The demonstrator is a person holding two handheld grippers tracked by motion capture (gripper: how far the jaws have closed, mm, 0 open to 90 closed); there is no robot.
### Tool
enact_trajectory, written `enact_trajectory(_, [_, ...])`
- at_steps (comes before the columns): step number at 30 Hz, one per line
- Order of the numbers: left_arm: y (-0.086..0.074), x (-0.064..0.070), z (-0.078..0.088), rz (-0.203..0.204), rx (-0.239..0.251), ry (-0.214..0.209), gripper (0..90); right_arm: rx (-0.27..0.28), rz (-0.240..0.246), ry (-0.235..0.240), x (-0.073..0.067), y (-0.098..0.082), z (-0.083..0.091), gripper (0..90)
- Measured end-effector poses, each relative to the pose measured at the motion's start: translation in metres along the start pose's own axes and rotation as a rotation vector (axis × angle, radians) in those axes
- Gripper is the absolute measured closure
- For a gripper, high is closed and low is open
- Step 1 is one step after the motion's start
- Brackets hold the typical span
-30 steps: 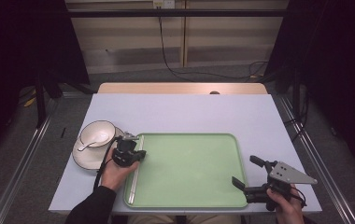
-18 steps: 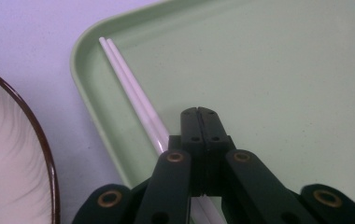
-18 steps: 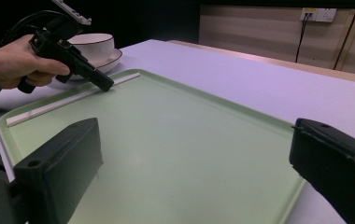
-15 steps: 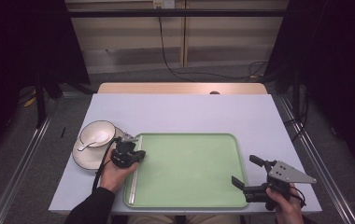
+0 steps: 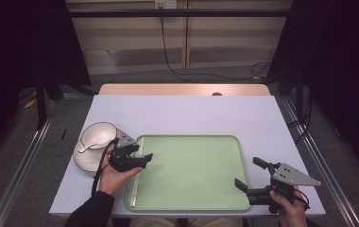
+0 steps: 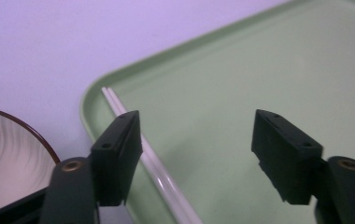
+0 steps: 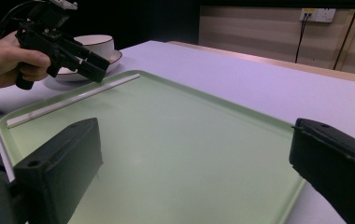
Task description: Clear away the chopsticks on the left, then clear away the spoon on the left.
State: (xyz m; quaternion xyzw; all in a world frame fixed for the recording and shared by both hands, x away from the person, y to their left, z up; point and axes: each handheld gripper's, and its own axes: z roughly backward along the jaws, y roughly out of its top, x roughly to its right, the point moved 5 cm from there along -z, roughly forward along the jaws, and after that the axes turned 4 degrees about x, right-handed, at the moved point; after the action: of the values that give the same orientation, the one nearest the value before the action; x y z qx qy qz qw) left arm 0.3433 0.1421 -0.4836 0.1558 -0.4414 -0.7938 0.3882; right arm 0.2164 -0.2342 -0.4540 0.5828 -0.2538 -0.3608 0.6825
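Your left claw [image 6: 196, 154] has just been opening; its jaws stand apart w/ nothing pinched, hovering over the tray's [image 5: 192, 175] left edge. The thing in hand, a pair of white chopsticks [image 6: 154, 165], lies flat on the green tray along its left rim: long, thin, pale, glossy, two sticks side by side, one jaw just beside them. Your right claw [image 5: 248, 176] sits released at the tray's near right corner. A white bowl [image 5: 97, 135] w/ spoon rests on the worktop [image 5: 182, 113], left of the tray.
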Motion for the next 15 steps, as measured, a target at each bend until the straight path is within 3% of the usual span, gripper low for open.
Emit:
enact_trajectory(2, [0.001,-0.001,0.001,0.003,0.009,-0.001,30.1,0.001,0.003,0.003,0.000,0.000,0.000,2.2])
enact_trajectory(4, [0.001,-0.001,0.005,-0.021,0.018,0.003,25.2,0.003,-0.004,0.000,-0.001,0.000,0.001,2.2])
enact_trajectory(8, [0.003,0.001,0.014,-0.038,0.040,-0.042,16.2,0.007,0.001,0.006,0.000,0.000,0.001,2.2])
enact_trajectory(10, [0.003,0.002,0.018,-0.028,0.044,-0.054,13.6,0.008,0.002,0.003,0.000,0.000,0.001,2.2])
enact_trajectory(15, [0.004,0.003,0.026,-0.050,0.078,-0.062,14.3,0.007,-0.009,0.006,0.000,0.001,0.001,2.2])
